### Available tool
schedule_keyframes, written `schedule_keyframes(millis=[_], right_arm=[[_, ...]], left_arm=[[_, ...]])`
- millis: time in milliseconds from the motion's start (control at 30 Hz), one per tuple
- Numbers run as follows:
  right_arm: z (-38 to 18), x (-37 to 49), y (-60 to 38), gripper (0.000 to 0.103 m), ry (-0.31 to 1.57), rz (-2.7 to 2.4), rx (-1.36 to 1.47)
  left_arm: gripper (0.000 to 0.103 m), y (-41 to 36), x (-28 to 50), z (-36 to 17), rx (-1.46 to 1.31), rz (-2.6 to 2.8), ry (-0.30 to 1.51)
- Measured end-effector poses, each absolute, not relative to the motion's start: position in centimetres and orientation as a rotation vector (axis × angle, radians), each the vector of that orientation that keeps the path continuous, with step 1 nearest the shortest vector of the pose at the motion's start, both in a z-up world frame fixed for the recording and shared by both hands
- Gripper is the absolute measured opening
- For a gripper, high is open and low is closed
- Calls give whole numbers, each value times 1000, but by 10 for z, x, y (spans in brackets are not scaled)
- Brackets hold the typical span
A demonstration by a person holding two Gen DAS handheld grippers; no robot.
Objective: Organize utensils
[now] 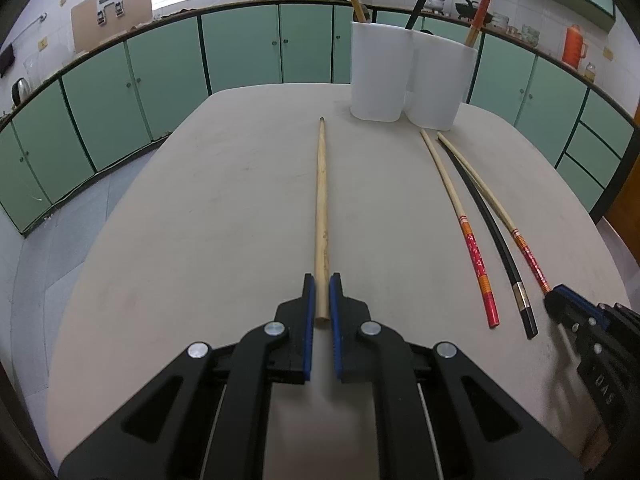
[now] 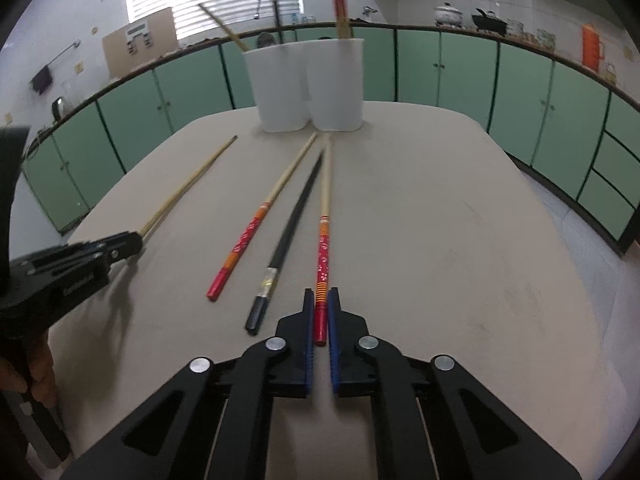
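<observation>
With each gripper [image 1: 321, 280] [image 2: 321, 294] clamped on only a chopstick's [image 1: 321, 200] [image 2: 325, 216] butt end, either could pivot and miss the holder [image 2: 306, 84] at the tabletop's [image 2: 440, 240] far edge.

Free room and obstacles. The surface [image 2: 460, 220] lies bare from 1 to 5 o'clock in the right wrist view, and from 7 to 11 o'clock in the left wrist view. At 12 o'clock the white holder [image 2: 308, 84] stands at the far edge, with sticks [image 1: 482, 8] leaning out above its rim. Between the two grippers a red chopstick [image 2: 240, 244] and a black chopstick [image 2: 288, 232] lie close side by side.
</observation>
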State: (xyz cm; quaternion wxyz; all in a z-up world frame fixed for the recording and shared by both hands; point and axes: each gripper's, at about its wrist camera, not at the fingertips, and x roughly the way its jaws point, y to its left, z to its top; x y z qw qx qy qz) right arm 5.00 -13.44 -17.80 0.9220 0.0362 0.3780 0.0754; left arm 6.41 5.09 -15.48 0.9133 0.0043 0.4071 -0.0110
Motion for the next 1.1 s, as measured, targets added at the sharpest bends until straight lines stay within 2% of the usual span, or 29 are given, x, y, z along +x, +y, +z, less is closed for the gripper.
schedule_keyframes(millis=[300,433,633,1100], right_arm=[[-176,45,-146,11,774,205,89],[-176,41,-149,19,773,193,79],[-176,34,-138,20,772,217,41],[-171,28,-147,20,714,195,60]], left_arm=[[10,55,62,-153,12,-26,833],[13,58,60,-153,4,-23,831],[18,55,57,-156,9,-25,837],[18,56,51,-150,-10,-10,797]])
